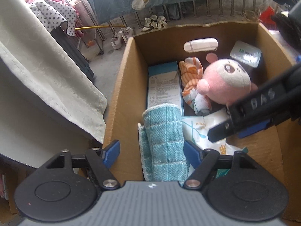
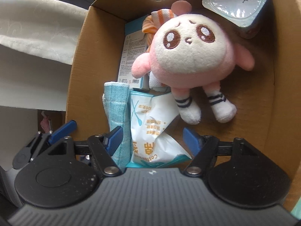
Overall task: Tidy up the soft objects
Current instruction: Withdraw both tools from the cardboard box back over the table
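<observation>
Blue pads of the left tool (image 1: 151, 153) stand spread on either side of the rolled teal cloth (image 1: 163, 141) without pressing it; the roll stands against the left wall of the cardboard box (image 1: 120, 86), its long axis running away from the tool. Spread too, the right tool (image 2: 153, 139) straddles a white packet (image 2: 152, 131), empty. Nearer the right tool lies the pink plush toy (image 2: 191, 56); only the right view shows its striped legs.
</observation>
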### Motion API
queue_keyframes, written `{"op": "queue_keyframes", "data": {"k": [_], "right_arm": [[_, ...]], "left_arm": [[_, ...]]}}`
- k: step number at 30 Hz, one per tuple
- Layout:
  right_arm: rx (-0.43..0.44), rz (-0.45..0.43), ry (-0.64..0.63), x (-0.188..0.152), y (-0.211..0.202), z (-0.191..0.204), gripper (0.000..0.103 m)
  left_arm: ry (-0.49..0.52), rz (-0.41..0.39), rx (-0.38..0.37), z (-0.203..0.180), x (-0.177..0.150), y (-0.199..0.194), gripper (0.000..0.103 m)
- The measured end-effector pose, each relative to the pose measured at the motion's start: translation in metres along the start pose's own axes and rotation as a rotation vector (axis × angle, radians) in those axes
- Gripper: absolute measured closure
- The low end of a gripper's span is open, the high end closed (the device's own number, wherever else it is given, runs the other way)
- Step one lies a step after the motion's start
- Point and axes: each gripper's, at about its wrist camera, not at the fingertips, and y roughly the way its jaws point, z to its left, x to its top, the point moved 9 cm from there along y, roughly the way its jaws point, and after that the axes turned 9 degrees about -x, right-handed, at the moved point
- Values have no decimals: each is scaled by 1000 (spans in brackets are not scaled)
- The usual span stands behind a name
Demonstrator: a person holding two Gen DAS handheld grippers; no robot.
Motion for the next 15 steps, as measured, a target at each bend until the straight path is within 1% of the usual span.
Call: {"op": "queue_keyframes", "data": {"k": [1, 2, 3, 4, 6, 8, 12, 15], "right_arm": [[-7, -3, -20, -1, 0, 1, 48], [-14, -2, -35, -2, 1, 3, 54], [-18, 4, -44, -4, 1, 3, 58], [-25, 13, -51, -5, 5, 3, 59], [-38, 26, -50, -6, 13, 3, 66], [-46, 35, -42, -6, 22, 2, 71], [-42, 35, -46, -5, 30, 9, 73], [-32, 34, -59, -5, 26, 15, 69]], "left_arm": [[-8, -11, 3, 1, 2, -2, 28], [-15, -19, 0, 2, 3, -4, 29], [-23, -25, -3, 3, 4, -5, 31], [-32, -29, -6, 3, 5, -6, 32], [-46, -36, -11, 5, 7, -7, 35], [-59, -41, -14, 6, 8, -8, 35], [-85, -48, -24, 8, 8, -9, 35], [-109, -56, -32, 10, 8, -13, 34]]}}
